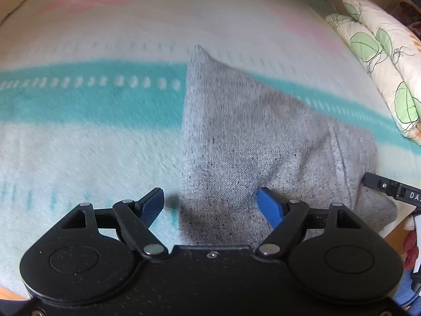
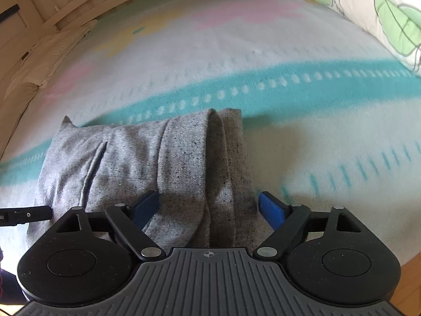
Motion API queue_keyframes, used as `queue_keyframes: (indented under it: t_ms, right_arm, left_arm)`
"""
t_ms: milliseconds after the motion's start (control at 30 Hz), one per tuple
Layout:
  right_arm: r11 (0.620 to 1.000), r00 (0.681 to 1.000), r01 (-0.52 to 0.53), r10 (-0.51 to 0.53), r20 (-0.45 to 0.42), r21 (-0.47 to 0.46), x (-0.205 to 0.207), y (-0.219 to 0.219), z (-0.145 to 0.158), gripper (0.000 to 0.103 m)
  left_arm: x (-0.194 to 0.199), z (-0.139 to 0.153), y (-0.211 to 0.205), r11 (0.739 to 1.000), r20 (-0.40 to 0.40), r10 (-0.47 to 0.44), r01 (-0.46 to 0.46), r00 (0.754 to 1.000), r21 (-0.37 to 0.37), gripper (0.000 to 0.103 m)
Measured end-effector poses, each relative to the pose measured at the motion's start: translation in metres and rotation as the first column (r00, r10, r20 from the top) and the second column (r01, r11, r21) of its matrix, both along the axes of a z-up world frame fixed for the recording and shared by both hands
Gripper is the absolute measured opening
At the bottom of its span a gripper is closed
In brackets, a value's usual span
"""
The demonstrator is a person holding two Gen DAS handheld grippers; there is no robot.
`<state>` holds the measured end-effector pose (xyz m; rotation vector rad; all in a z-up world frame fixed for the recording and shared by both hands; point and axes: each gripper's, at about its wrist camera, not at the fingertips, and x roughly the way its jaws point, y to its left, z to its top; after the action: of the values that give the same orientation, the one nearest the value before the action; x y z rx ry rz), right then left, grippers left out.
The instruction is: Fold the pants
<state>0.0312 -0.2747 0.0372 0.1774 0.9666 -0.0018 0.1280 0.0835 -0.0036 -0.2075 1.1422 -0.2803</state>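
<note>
Left wrist and right wrist views: one pair of folded pants on a bed

Left wrist view: one left gripper (image 1: 210, 205), two blue ribbed fingers (image 1: 151, 205) spread apart, nothing clamped; one finger over the blanket, the other over cloth. One pair of grey pants (image 1: 250, 142), speckled knit, folded into a thick wedge-shaped bundle near the front edge of the bed, lying across the teal stripe. One blanket (image 1: 92, 137), fuzzy, pale with one broad teal band, dotted white rows, pink and yellow patches farther off. Two pillows (image 1: 379, 52), cream with green leaf print, long and plump, side by side at the right edge. Tip of the other gripper visible at far right, touching the bundle's edge.

Right wrist view: one right gripper (image 2: 208, 210), two blue fingers (image 2: 272, 212) wide apart, straddling the bundle's right edge without pressing it. Same pants (image 2: 131, 158), two stacked layers with one rounded fold ridge and one seam line. Same blanket (image 2: 315, 137); wooden slatted frame (image 2: 39, 5) behind.
</note>
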Motion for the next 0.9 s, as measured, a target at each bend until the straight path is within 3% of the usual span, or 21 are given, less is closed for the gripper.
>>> queue_keyframes:
  t_ms: [67, 133, 267, 400, 567, 600, 667, 700, 733, 767, 900]
  right_arm:
    - [0.999, 1.0, 0.015, -0.014, -0.011, 0.032, 0.002, -0.004, -0.005, 0.091]
    - [0.996, 1.0, 0.021, -0.02, -0.014, 0.081, 0.005, -0.008, -0.009, 0.103]
    - [0.998, 1.0, -0.004, 0.005, -0.009, 0.07, 0.01, 0.0, -0.012, 0.103]
    - [0.996, 1.0, 0.005, -0.005, -0.003, 0.094, 0.013, 0.0, -0.011, 0.103]
    - [0.995, 1.0, 0.007, -0.006, -0.006, 0.096, 0.016, 0.002, -0.012, 0.103]
    - [0.995, 1.0, 0.003, -0.002, -0.009, 0.095, 0.016, 0.003, -0.012, 0.1]
    - [0.995, 1.0, -0.016, 0.017, -0.004, 0.099, 0.015, 0.005, -0.009, 0.083]
    - [0.993, 1.0, -0.025, 0.025, 0.003, 0.113, 0.014, 0.006, -0.006, 0.06]
    - [0.988, 0.999, -0.036, 0.035, 0.009, 0.149, 0.013, 0.006, -0.005, 0.042]
    - [0.985, 0.999, -0.039, 0.036, 0.021, 0.166, 0.011, 0.006, -0.003, 0.038]
    - [0.994, 0.994, -0.085, 0.08, 0.077, 0.063, 0.003, 0.023, 0.01, 0.029]
  left_arm:
    - [0.003, -0.003, -0.001, 1.0, -0.008, 0.002, -0.002, 1.0, -0.009, 0.085]
    - [0.005, -0.005, -0.004, 1.0, -0.006, -0.003, 0.003, 1.0, -0.01, 0.089]
    - [0.012, -0.01, -0.014, 1.0, 0.001, -0.027, 0.027, 1.0, -0.007, 0.1]
    - [0.016, -0.012, -0.024, 0.998, 0.035, -0.061, 0.06, 0.998, 0.025, 0.102]
    - [0.021, -0.013, -0.021, 0.998, 0.034, -0.059, 0.059, 0.998, -0.005, 0.101]
    - [0.021, -0.013, -0.022, 0.998, 0.035, -0.06, 0.06, 0.998, -0.005, 0.101]
    - [0.02, -0.013, -0.022, 0.998, 0.043, -0.056, 0.056, 0.997, 0.003, 0.1]
    - [0.018, -0.012, -0.022, 0.998, 0.05, -0.058, 0.058, 0.997, 0.005, 0.098]
    - [0.017, -0.011, -0.023, 0.998, 0.06, -0.061, 0.061, 0.996, 0.004, 0.089]
    - [0.015, -0.01, -0.024, 0.998, 0.066, -0.068, 0.069, 0.996, -0.007, 0.076]
    - [0.011, 0.0, -0.028, 0.999, 0.095, -0.048, 0.05, 0.994, -0.014, 0.047]
